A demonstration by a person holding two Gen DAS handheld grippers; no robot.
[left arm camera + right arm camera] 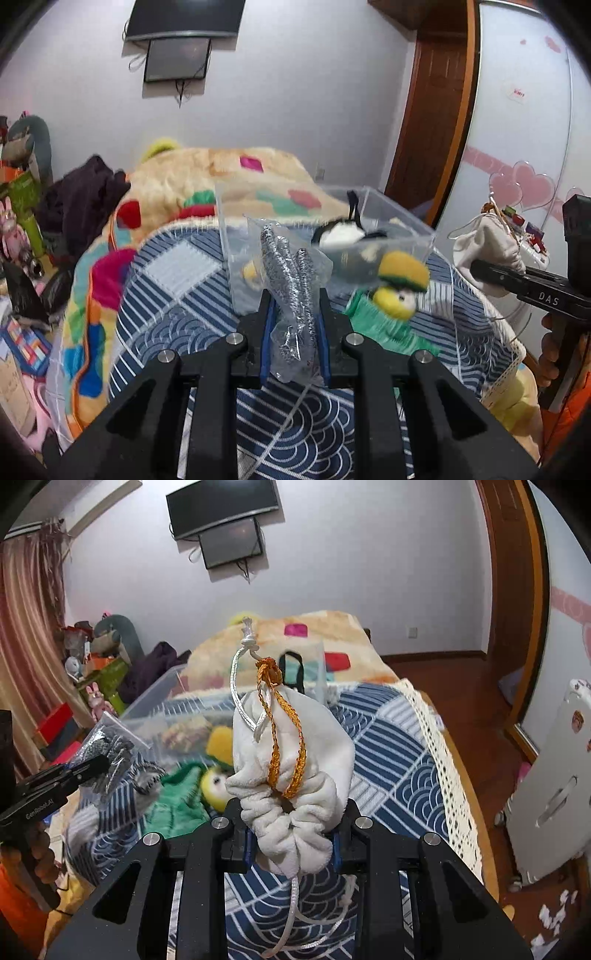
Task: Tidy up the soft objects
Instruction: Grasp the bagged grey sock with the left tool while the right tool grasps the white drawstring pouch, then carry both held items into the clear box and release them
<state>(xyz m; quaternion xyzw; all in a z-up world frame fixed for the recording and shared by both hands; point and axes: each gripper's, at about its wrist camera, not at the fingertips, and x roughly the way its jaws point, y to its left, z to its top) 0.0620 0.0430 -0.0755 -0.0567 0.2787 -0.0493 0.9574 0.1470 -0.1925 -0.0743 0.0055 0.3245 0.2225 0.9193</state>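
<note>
Left claw [293, 325] pinches a clear plastic packet of grey speckled gloves [291, 288] between its blue-lined fingers [266, 332]; the packet stands upright, its top reaching in front of the near wall of the clear plastic bin [406, 229]. The same packet [107, 753] and left claw [92, 768] appear at the left edge of the right wrist view, just this side of the bin [155, 698].

Right claw [293, 834] pinches the gathered neck of a white drawstring pouch [295, 738]; the pouch body rises above the fingers, with a white cord [240, 686] and an orange braided cord [275, 716] draped over its front. In the left wrist view the right claw [480, 267] holds the pouch [491, 240] to the right of the bin and apart from it.

The bin sits on a bed covered by a blue-and-white patterned quilt [177, 280]. Inside the bin lie a black-and-white soft item [343, 230] with a black strap and other blurred soft things. Against the bin's near right corner, on the quilt, lies a plush toy with a yellow face, a yellow-and-green cap and green body [391, 299]; the right wrist view shows it [207, 775] just in front of the bin. Beyond the bin a beige fleece blanket with coloured patches [207, 173] covers the far end of the bed.
</note>
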